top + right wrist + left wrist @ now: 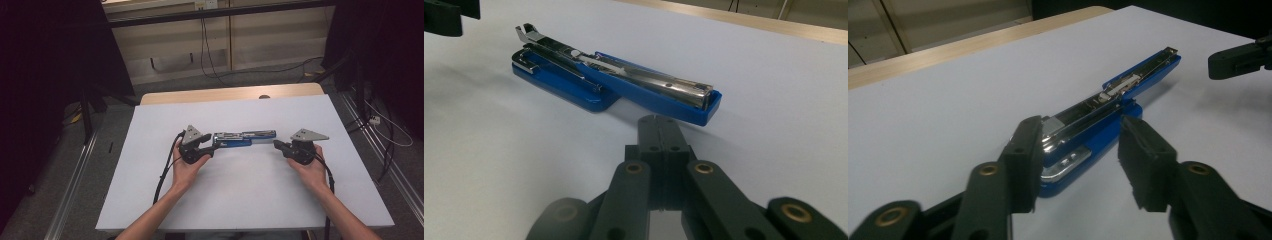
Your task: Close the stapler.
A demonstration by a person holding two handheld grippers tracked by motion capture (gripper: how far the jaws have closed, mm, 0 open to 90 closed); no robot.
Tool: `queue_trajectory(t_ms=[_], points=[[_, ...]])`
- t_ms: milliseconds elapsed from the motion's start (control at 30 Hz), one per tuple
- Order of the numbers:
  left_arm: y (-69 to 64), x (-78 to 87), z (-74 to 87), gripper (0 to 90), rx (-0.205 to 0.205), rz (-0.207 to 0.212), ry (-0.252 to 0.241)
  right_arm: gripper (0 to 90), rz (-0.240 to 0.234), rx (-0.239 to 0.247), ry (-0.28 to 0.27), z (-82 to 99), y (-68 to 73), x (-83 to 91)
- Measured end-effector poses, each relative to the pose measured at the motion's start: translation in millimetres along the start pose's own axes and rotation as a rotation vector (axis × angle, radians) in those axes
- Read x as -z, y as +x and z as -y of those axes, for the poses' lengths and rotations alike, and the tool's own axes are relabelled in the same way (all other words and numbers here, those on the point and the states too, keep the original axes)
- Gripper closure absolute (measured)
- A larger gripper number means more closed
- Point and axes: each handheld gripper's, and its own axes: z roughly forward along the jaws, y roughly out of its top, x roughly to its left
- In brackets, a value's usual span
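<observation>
Left hand-held gripper [1080, 165] straddles the stapler's [1108, 110] base end, jaws not yet gripping; squeeze squarely. Right hand-held gripper [659, 131], closed empty, waits at its far end.

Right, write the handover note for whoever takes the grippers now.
Left gripper: jaws partly open, straddling the near end of the blue stapler; one pad touches its side, the other stands apart, so no firm grip yet.
Right gripper: shut, empty, tips just short of the stapler's other end.
Stapler: lies swung open flat on the white table, metal magazine facing up, between the two grippers.
Done: both grippers brought to the stapler's ends.
Left: probably close the left gripper on it, then work it with the right.
</observation>
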Motion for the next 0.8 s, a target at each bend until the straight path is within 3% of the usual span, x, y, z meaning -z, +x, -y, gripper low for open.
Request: queue_trajectory(t_ms=[133, 433, 633, 800], points=[[1.9, -8.0, -0.5, 64.2, -0.017, 0.017, 0.013, 90.0, -0.002, -0.002, -0.003, 0.1, -0.4, 0.2], [6.5, -18.6, -0.8, 83.9, -0.014, 0.037, 0.04, 90.0, 0.0, 0.013, 0.001, -0.4, 0.6, -1.1], [11.3, -23.7, 1.9, 90.0, 0.004, 0.066, 0.09, 90.0, -0.003, 0.017, 0.004, -0.3, 1.0, -1.5], [12.4, -28.9, 3.9, 90.0, 0.007, 0.04, 0.111, 90.0, -0.001, 0.018, 0.007, -0.4, 1.0, -1.8]])
